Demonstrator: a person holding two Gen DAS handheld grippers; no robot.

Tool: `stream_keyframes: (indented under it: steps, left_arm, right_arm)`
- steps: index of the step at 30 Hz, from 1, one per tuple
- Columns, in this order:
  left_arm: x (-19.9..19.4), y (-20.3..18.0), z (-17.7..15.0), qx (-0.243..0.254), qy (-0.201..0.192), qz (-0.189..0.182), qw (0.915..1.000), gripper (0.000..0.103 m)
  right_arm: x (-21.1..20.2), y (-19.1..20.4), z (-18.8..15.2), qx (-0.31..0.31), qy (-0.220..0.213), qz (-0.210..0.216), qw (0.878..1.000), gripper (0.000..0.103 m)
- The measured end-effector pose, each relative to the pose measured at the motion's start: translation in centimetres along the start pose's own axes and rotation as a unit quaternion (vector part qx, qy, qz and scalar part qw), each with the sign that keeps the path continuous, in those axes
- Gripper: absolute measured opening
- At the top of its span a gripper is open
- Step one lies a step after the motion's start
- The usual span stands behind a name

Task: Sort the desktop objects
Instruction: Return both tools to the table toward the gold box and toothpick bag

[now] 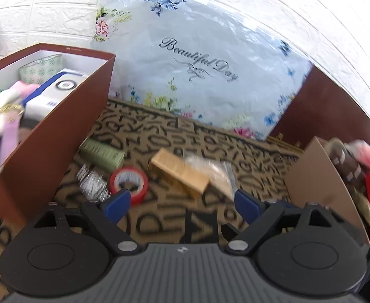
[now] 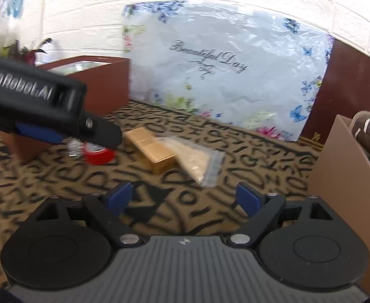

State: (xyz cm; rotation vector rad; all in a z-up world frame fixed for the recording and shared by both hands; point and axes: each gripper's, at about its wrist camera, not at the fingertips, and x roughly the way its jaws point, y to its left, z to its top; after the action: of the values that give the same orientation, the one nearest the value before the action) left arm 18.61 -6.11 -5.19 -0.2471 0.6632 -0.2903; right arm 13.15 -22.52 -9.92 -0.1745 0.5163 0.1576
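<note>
On the letter-patterned mat lie a red tape roll (image 1: 129,182), a golden box (image 1: 179,170), a clear bag of beige grains (image 1: 215,174), a green tube (image 1: 101,154) and a silvery scrubber (image 1: 92,183). My left gripper (image 1: 182,204) is open and empty, just in front of the tape roll and the box. My right gripper (image 2: 183,198) is open and empty above the mat, short of the bag (image 2: 197,159) and box (image 2: 151,150). The left gripper's body (image 2: 46,106) crosses the right wrist view, above the tape roll (image 2: 99,154).
A brown box (image 1: 58,126) with several items stands at the left. A tan cardboard box (image 1: 321,176) with dark and red items stands at the right. A floral plastic bag (image 1: 205,70) leans on the white brick wall behind.
</note>
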Motion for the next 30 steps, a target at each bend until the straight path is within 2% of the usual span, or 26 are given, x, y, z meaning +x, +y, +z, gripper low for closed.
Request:
stream_keyframes:
  steps: [3,7,13,16,18,19,20,21,24,30]
  left_arm:
    - [1.9,-0.2,1.3,-0.001,-0.004,0.008,1.0000,0.090]
    - [4.6,-0.2,2.2,-0.009,0.015,0.013,0.9998,0.086]
    - [7.8,-0.1,3.0,-0.017,0.036,0.021,0.9990,0.077]
    - [9.1,0.0,3.1,-0.021,0.048,0.027,0.9983,0.070]
    - [9.7,0.1,3.0,-0.022,0.056,0.026,0.9978,0.058]
    - [9.9,0.3,2.9,-0.026,0.063,0.021,0.9975,0.056]
    - [10.0,0.5,2.8,-0.034,0.065,0.011,0.9973,0.052]
    - [9.9,0.5,2.7,-0.038,0.066,0.007,0.9971,0.047]
    - [9.4,-0.2,2.5,-0.022,0.070,0.000,0.9973,0.042]
    - [8.0,-1.1,1.1,-0.007,0.081,-0.010,0.9967,0.042]
  right_arm:
    - [1.8,-0.8,0.4,-0.006,0.002,-0.019,1.000,0.081]
    - [4.2,-1.3,0.4,-0.021,0.009,-0.040,0.999,0.080]
    - [6.9,-1.3,0.6,-0.026,0.025,-0.013,0.999,0.073]
    - [7.7,-1.4,1.1,-0.019,0.028,0.008,0.999,0.060]
    - [7.9,-1.4,1.3,-0.016,0.031,0.023,0.999,0.036]
    - [7.9,-1.4,1.2,-0.015,0.031,0.028,0.999,0.033]
    - [7.7,-1.2,1.2,-0.016,0.032,0.032,0.999,0.026]
    - [7.5,-0.9,1.1,-0.018,0.033,0.033,0.999,0.024]
    - [6.2,-0.5,0.7,-0.023,0.037,0.037,0.998,0.019]
    - [1.7,-0.1,-1.2,0.003,0.073,0.031,0.997,0.001]
